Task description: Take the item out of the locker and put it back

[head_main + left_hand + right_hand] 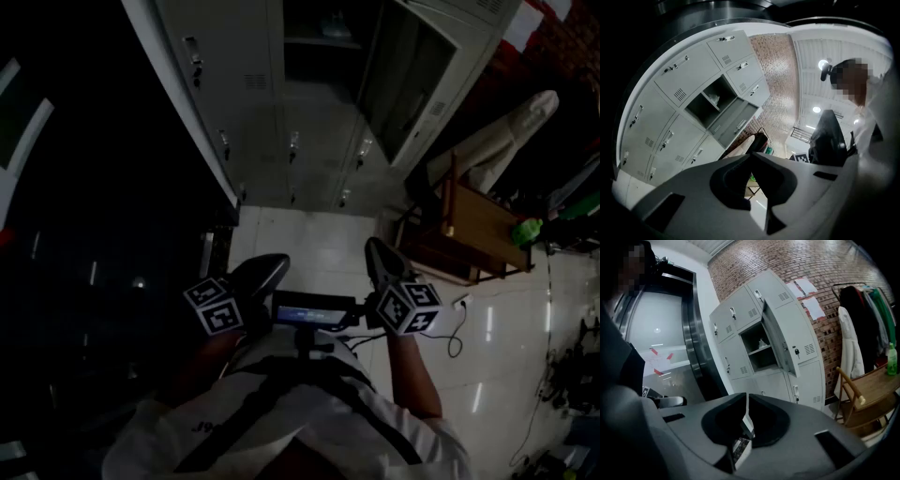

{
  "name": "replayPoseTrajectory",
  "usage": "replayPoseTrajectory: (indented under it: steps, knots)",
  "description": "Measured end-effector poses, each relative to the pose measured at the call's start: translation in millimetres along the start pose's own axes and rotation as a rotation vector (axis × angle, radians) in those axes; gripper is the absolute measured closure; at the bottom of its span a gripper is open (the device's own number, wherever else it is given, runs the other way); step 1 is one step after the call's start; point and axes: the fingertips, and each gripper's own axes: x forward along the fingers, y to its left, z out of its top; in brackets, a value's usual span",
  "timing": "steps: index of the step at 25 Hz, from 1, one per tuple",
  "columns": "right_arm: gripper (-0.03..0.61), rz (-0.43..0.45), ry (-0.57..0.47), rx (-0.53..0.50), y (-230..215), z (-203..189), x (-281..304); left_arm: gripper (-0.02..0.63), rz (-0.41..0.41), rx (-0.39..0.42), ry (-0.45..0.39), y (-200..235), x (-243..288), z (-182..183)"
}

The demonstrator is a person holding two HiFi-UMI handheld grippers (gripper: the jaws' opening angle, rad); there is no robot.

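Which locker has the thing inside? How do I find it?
Find the grey lockers against the brick wall. The open locker is in the middle row, middle column. Its door is swung wide while the others are shut, and a small pale item sits on its shelf.
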Motion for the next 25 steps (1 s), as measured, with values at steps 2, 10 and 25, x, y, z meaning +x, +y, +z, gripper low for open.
replayPoseTrajectory:
  steps: [2,10,25]
  knots:
    - [0.552,-0.006,0.003,0.003,-5.4,-1.3,-0.1,0.614,0.003,-0.002,0.003,1.6,3.4,-2.3]
    - [0.552,-0.025,-0.002,-0.024,-18.8,5.5,5.7,0.614,-0.004,0.025,0.016,0.2,25.1,0.8]
    - [0.528,-0.032,-0.030,-0.071,-36.3,23.3,31.5,0.614,0.011,0.057,0.045,1.0,59.6,4.0]
